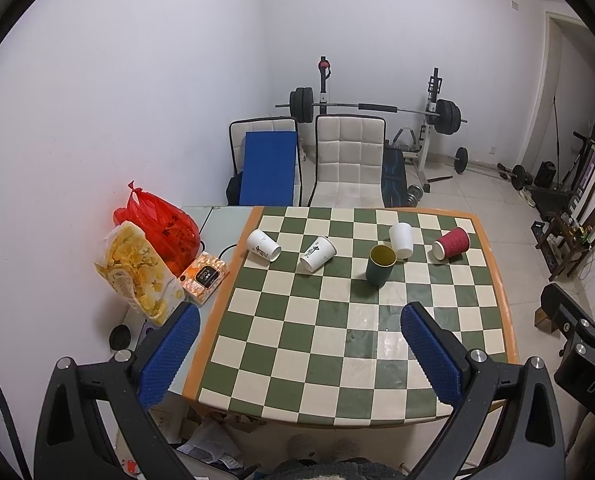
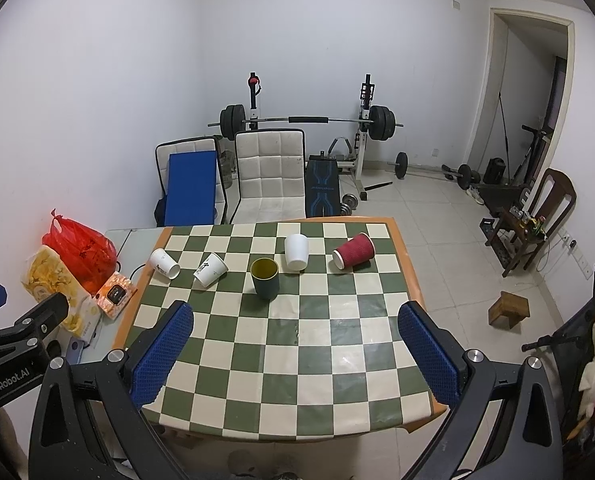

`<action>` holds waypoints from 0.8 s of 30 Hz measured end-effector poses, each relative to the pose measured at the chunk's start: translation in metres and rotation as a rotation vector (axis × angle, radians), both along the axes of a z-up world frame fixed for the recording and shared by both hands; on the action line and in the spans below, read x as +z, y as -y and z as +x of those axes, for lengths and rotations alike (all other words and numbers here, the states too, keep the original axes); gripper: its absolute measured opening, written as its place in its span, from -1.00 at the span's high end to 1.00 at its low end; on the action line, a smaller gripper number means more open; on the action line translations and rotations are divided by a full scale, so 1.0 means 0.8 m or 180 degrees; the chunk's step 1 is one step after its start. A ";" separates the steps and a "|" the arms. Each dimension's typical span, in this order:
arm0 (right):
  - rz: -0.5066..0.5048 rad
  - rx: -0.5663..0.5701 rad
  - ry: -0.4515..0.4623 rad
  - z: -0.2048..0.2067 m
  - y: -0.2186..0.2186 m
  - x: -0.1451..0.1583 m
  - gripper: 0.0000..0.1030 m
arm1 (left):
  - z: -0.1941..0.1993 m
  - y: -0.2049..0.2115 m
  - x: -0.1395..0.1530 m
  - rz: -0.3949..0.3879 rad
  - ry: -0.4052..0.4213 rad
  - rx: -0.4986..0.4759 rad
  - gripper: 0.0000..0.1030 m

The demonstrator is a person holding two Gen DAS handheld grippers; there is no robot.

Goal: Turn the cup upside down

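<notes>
A dark green cup (image 1: pixel 380 266) with a yellow inside stands upright on the checkered table (image 1: pixel 337 360); it also shows in the right wrist view (image 2: pixel 265 277). Around it lie several cups on their sides: two white printed paper cups (image 1: pixel 263 244) (image 1: pixel 317 253), a plain white cup (image 1: pixel 401 240) and a red ribbed cup (image 1: pixel 451 243). My left gripper (image 1: pixel 299 344) is open and empty above the table's near part. My right gripper (image 2: pixel 295 344) is open and empty, also well short of the cups.
A red bag (image 1: pixel 161 228), a snack bag (image 1: pixel 137 272) and an orange box (image 1: pixel 205 277) sit on a side table at the left. Two chairs (image 1: pixel 349 160) and a barbell rack (image 1: pixel 377 110) stand behind. A wooden stool (image 2: pixel 509 308) is on the floor at right.
</notes>
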State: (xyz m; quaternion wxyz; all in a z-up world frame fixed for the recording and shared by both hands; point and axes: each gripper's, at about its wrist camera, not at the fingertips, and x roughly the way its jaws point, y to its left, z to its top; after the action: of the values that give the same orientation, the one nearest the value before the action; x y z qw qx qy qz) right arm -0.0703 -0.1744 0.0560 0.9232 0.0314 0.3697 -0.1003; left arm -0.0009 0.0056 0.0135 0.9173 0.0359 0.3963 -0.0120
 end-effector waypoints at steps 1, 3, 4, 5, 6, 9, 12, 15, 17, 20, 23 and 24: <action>0.0002 0.0005 -0.0002 0.000 0.000 0.000 -1.00 | 0.000 0.000 0.000 0.0001 0.0001 -0.0001 -1.00; 0.0007 0.0010 0.0000 0.000 0.000 0.000 -1.00 | 0.001 0.000 0.000 0.0000 0.0006 0.0001 -1.00; 0.0004 0.0008 0.0000 0.000 0.000 0.000 -1.00 | 0.001 0.000 0.001 0.0001 0.0006 0.0003 -1.00; 0.0003 0.0007 0.0000 0.000 0.001 0.000 -1.00 | 0.000 -0.001 0.002 -0.0001 0.0010 0.0003 -1.00; 0.0005 0.0007 0.0003 0.001 0.001 0.001 -1.00 | 0.001 0.000 0.003 -0.0003 0.0014 0.0003 -1.00; 0.0014 0.0007 -0.0004 0.002 0.001 0.001 -1.00 | 0.000 -0.001 0.002 0.0002 0.0007 0.0006 -1.00; 0.0057 0.0013 -0.0030 0.009 0.001 0.002 -1.00 | 0.002 -0.001 0.002 -0.0006 -0.0010 0.0018 -1.00; 0.0095 0.0013 -0.0062 0.021 0.004 -0.005 -1.00 | 0.009 -0.001 -0.005 0.0029 -0.0023 0.0079 -1.00; 0.0130 0.0019 -0.0108 0.030 0.006 -0.018 -1.00 | 0.018 -0.002 -0.016 0.0044 -0.0070 0.0143 -1.00; 0.0169 0.0042 -0.0205 0.050 0.011 -0.046 -1.00 | 0.036 -0.002 -0.039 0.0094 -0.0155 0.0220 -1.00; 0.0194 0.0085 -0.0321 0.072 0.017 -0.081 -1.00 | 0.053 -0.003 -0.067 0.0268 -0.0171 0.0357 -1.00; 0.0208 0.0105 -0.0357 0.078 0.020 -0.093 -1.00 | 0.060 -0.004 -0.077 0.0318 -0.0209 0.0391 -1.00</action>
State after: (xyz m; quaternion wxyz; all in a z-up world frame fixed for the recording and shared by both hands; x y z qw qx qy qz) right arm -0.0077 -0.1905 -0.0184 0.9010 0.0498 0.4244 -0.0744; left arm 0.0471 0.0085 -0.0481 0.8999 0.0568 0.4277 0.0630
